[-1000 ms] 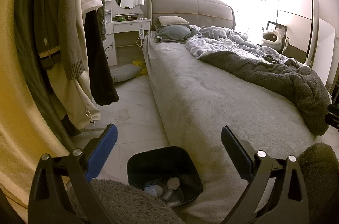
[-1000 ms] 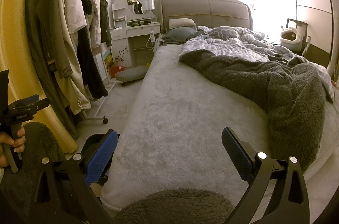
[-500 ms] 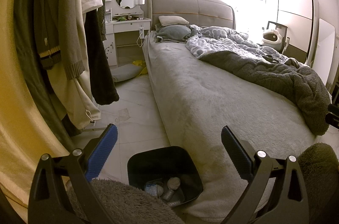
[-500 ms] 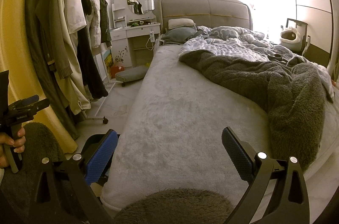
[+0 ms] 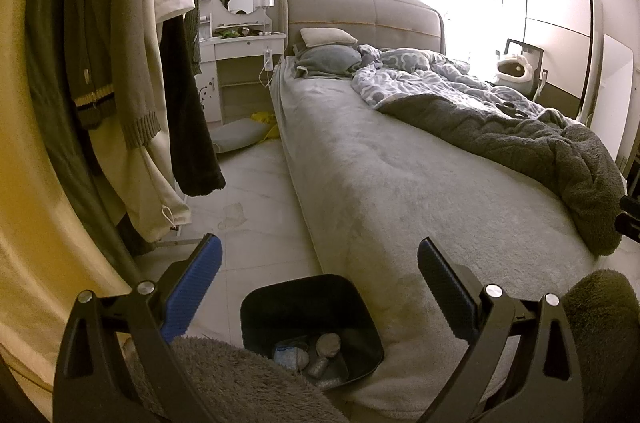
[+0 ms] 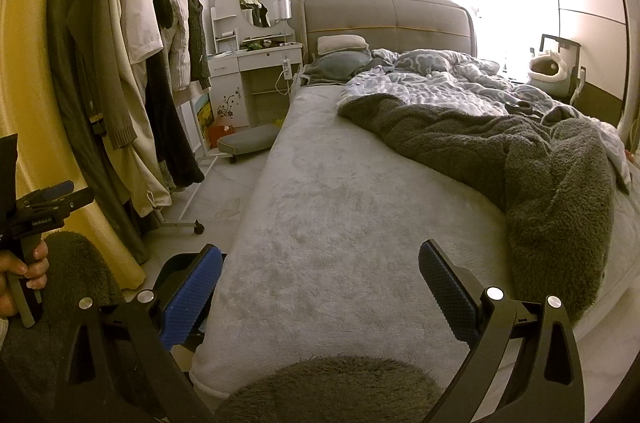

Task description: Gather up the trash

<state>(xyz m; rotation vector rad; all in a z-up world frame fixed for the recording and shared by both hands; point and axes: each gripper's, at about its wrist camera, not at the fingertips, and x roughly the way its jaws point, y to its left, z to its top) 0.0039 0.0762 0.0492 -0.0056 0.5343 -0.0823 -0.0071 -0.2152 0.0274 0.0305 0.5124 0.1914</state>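
Hovering with left gripper [image 5: 318, 275] and right gripper [image 6: 320, 275] both spread and empty, eyeing thin clear wrapper [image 5: 232, 214] lying on floor [image 5: 260, 191] beside bed [image 5: 380, 183], probably light, crinkly, best pinched at a raised edge.

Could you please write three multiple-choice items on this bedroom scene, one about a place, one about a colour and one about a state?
1. Where does the trash bin stand?
A. on the floor at the foot corner of the bed
B. on top of the vanity desk
C. on the mattress

2. What colour are the pads of the left gripper?
A. red
B. blue
C. white

3. In what state is the right gripper?
A. shut on a bottle
B. shut on a blanket
C. open, holding nothing

Answers: 1 A, the bin sits on floor tiles against the bed's corner; 2 B, the left-hand pad shows plainly blue; 3 C, its jaws stand wide apart over the bed with nothing between.
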